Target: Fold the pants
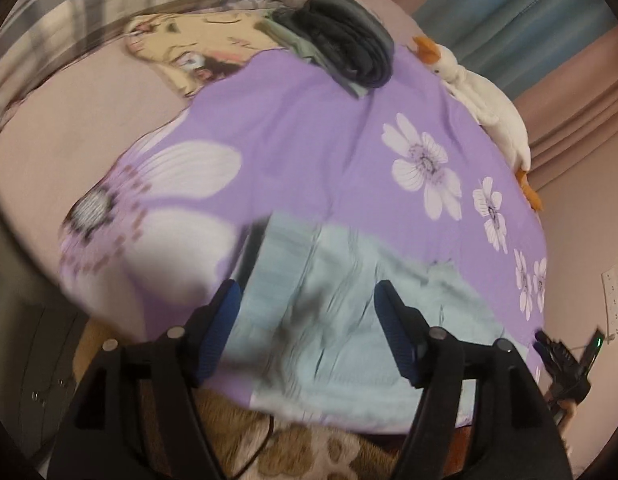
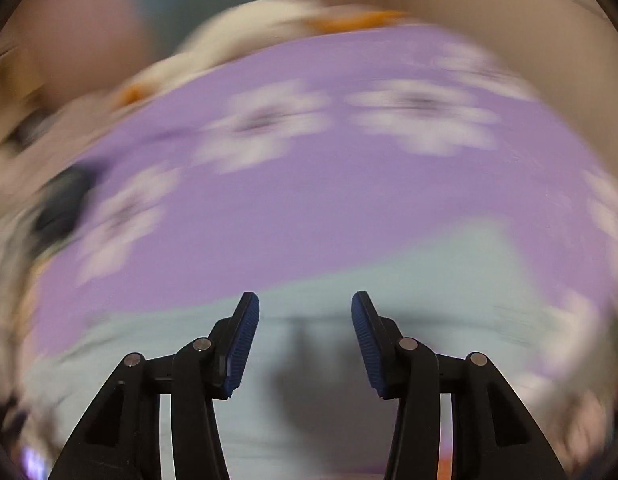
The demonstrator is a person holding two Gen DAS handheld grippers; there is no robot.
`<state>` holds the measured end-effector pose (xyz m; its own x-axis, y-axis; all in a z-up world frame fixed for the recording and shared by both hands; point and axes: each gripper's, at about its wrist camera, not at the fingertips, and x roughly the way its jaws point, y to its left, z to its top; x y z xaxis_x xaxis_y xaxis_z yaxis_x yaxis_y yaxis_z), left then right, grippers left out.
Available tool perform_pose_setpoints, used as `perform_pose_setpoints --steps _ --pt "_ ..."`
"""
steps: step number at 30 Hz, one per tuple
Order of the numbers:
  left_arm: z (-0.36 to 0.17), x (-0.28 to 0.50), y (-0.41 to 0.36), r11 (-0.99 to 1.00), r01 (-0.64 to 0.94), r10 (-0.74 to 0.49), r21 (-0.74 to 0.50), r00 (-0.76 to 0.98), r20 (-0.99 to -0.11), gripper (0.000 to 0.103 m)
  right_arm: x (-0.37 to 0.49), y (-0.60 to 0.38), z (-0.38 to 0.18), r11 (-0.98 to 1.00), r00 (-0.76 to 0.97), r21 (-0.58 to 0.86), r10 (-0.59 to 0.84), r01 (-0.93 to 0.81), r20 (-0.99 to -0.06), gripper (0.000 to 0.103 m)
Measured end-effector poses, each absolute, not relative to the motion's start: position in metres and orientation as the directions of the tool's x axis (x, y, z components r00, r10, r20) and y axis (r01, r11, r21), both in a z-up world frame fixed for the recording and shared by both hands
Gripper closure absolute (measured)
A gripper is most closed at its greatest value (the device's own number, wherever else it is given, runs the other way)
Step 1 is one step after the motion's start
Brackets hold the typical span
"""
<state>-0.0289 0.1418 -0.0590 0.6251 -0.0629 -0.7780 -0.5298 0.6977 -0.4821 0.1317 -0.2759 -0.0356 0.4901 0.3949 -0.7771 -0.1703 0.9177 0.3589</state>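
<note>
On the left, the left gripper hung above the near edge of the bed with its jaws apart and nothing between the pads. Below it lay the pants, a pale blue pair spread on the purple flowered sheet close to the bed's near edge; how far they were already folded the blur did not let me tell. The cloth looked thin, soft and light, so it would likely drape and sag from any pinch and might slide a little on the smooth sheet. A sound hold seemed to be at a hem, the waistband or a corner, one gripper to each end, so the fabric would lift flat rather than bunch.

Further back on the sheet sat a dark pile of folded clothes, well apart from the pants, with a printed cushion to its left. Along the right edge of the bed lay a white toy goose, also clear of the work. Nothing stood between the grippers and the pants.

On the right, the right gripper likewise had its jaws parted and empty, poised over the pale blue cloth; that view was heavily smeared, so only the sheet's flowers and the goose's pale shape could be made out beyond it.
</note>
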Motion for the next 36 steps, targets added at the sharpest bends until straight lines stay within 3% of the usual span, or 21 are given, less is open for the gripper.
perform_pose_setpoints --steps 3,6,7,9,16,17,18,19,24,30,36 --pt "-0.074 -0.002 0.152 0.702 -0.532 -0.087 -0.475 0.597 -0.798 0.034 0.152 -0.189 -0.042 0.803 0.294 0.475 0.580 -0.359 -0.760 0.055" --pt "-0.091 0.004 0.163 0.678 -0.552 -0.125 -0.486 0.564 -0.816 0.037 0.168 -0.125 -0.053 0.740 0.155 0.521 0.627 -0.425 -0.763 0.055" --pt "-0.096 0.003 0.165 0.665 -0.554 -0.143 -0.501 0.563 -0.814 0.041 0.171 -0.109 -0.056 0.737 0.132 0.511 0.617 -0.442 -0.776 0.055" --pt "-0.105 0.000 0.168 0.653 -0.561 -0.163 -0.509 0.552 -0.818 0.067 0.177 -0.082 -0.067 0.734 0.082 0.492 0.590 -0.468 -0.803 0.055" --pt "-0.108 -0.018 0.168 0.649 -0.540 -0.178 -0.536 0.577 -0.797 0.068 0.162 -0.065 -0.084 0.712 -0.043 0.453 0.513 -0.537 -0.857 0.056" --pt "-0.109 -0.019 0.168 0.649 -0.540 -0.177 -0.536 0.578 -0.797 0.068 0.158 -0.067 -0.084 0.703 -0.045 0.454 0.517 -0.547 -0.855 0.059" --pt "-0.108 -0.019 0.168 0.651 -0.541 -0.172 -0.533 0.578 -0.798 0.068 0.158 -0.066 -0.081 0.695 -0.043 0.456 0.524 -0.557 -0.851 0.080" --pt "-0.107 -0.018 0.168 0.655 -0.540 -0.166 -0.528 0.579 -0.798 0.069 0.159 -0.065 -0.078 0.697 -0.024 0.445 0.524 -0.562 -0.852 0.091" --pt "-0.106 -0.014 0.169 0.662 -0.548 -0.140 -0.512 0.581 -0.802 0.069 0.173 -0.070 -0.058 0.712 0.066 0.474 0.585 -0.518 -0.808 0.094" --pt "-0.118 -0.007 0.179 0.628 -0.578 -0.157 -0.521 0.561 -0.813 0.067 0.179 -0.023 -0.098 0.772 0.086 0.365 0.473 -0.521 -0.877 0.094" --pt "-0.113 0.000 0.173 0.654 -0.592 -0.124 -0.471 0.531 -0.838 0.066 0.178 -0.031 -0.100 0.768 0.103 0.378 0.494 -0.516 -0.863 0.094"
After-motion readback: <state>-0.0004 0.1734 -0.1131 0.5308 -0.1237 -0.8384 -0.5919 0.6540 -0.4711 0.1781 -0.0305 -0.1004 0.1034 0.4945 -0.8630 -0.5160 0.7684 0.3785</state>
